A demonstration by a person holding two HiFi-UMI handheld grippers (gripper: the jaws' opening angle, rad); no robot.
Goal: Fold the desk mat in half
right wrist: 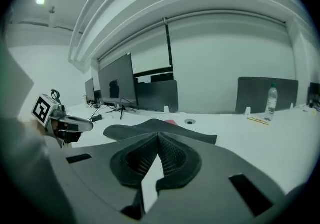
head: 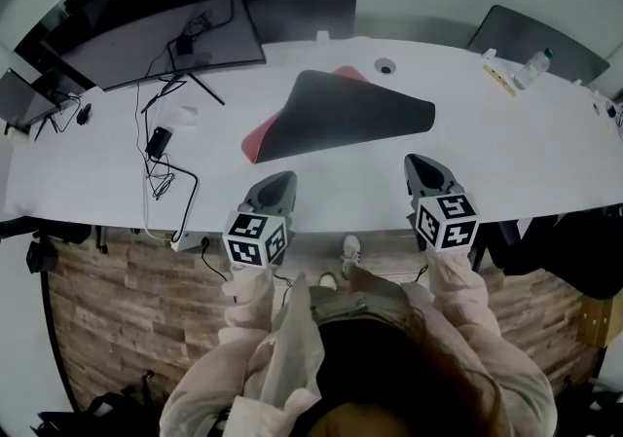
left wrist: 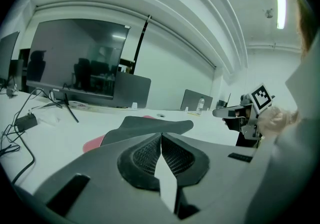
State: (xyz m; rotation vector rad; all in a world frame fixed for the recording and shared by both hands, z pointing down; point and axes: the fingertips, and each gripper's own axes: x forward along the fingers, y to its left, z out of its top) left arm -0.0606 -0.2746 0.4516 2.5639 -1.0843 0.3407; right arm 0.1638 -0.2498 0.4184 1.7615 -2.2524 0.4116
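The desk mat lies folded over near the middle of the white desk, dark side up. Its red underside peeks out at the left and along the far edge. In the left gripper view the mat sits just beyond the jaws, and likewise in the right gripper view. My left gripper hovers short of the mat's near left corner, jaws together and holding nothing. My right gripper is near the front edge, below the mat's right tip, also shut and empty. Neither gripper touches the mat.
A large monitor stands at the back left, with cables and a power brick trailing toward the front edge. A cable hole is behind the mat. A water bottle and a yellow item are far right.
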